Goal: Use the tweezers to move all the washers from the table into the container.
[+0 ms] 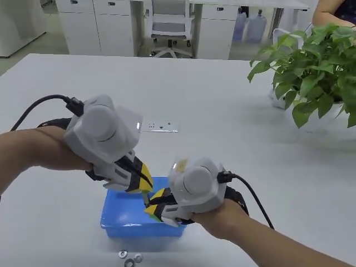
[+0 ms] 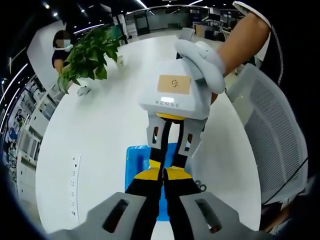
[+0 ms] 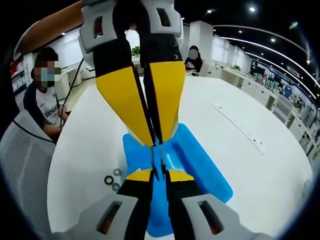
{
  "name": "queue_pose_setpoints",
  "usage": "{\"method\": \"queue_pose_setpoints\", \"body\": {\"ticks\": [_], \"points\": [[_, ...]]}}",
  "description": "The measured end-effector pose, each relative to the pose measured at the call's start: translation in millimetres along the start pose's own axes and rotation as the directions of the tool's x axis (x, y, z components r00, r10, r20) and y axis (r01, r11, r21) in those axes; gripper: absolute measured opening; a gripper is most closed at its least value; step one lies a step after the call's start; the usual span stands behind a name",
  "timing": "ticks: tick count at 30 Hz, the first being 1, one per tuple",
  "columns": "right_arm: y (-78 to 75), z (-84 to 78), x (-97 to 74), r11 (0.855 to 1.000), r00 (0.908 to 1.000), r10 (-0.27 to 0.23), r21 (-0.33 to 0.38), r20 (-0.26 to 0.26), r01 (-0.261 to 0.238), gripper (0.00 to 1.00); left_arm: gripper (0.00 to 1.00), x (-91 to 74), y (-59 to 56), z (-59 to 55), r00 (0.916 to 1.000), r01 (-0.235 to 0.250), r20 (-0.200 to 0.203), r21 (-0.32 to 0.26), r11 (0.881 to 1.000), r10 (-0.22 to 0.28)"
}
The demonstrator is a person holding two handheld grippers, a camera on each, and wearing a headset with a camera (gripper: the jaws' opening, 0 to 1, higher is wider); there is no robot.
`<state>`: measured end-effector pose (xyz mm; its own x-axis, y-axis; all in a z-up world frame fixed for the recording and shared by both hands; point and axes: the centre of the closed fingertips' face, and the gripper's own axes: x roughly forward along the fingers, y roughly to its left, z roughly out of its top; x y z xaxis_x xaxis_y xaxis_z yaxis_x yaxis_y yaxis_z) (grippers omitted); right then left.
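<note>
Washers (image 1: 129,258) lie clustered on the table (image 1: 222,111) nearest me, just outside the blue container (image 1: 128,217). Over that container my right gripper (image 3: 160,175) and left gripper (image 2: 164,172) meet tip to tip, both clamped on the tweezers (image 3: 152,160). Farther off, to my right, stands a potted plant (image 1: 311,72).

The container (image 1: 139,229) is glossy blue plastic, light glinting on its floor; the washers (image 1: 129,258) are bright metal, the tweezers (image 3: 152,161) thin grey metal; the table (image 1: 222,100) is smooth white with a matt finish
</note>
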<state>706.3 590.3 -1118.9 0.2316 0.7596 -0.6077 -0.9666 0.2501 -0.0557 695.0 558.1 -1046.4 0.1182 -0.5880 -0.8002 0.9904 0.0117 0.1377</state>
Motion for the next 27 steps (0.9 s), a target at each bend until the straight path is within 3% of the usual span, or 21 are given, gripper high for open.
{"method": "queue_pose_setpoints", "body": {"ticks": [12,27], "points": [[15.2,11.3,-10.7,1.000,0.9998,-0.008,-0.024,0.016,0.008,0.11,0.05,-14.8,-14.5,8.0,0.9998,-0.018,-0.002,0.008,1.000,0.018],[34.1,13.8,-15.9,0.999,0.9999,0.000,-0.042,0.017,0.001,0.11,0.05,-20.6,-30.6,10.6,0.9997,-0.024,-0.006,0.004,1.000,0.024]]}}
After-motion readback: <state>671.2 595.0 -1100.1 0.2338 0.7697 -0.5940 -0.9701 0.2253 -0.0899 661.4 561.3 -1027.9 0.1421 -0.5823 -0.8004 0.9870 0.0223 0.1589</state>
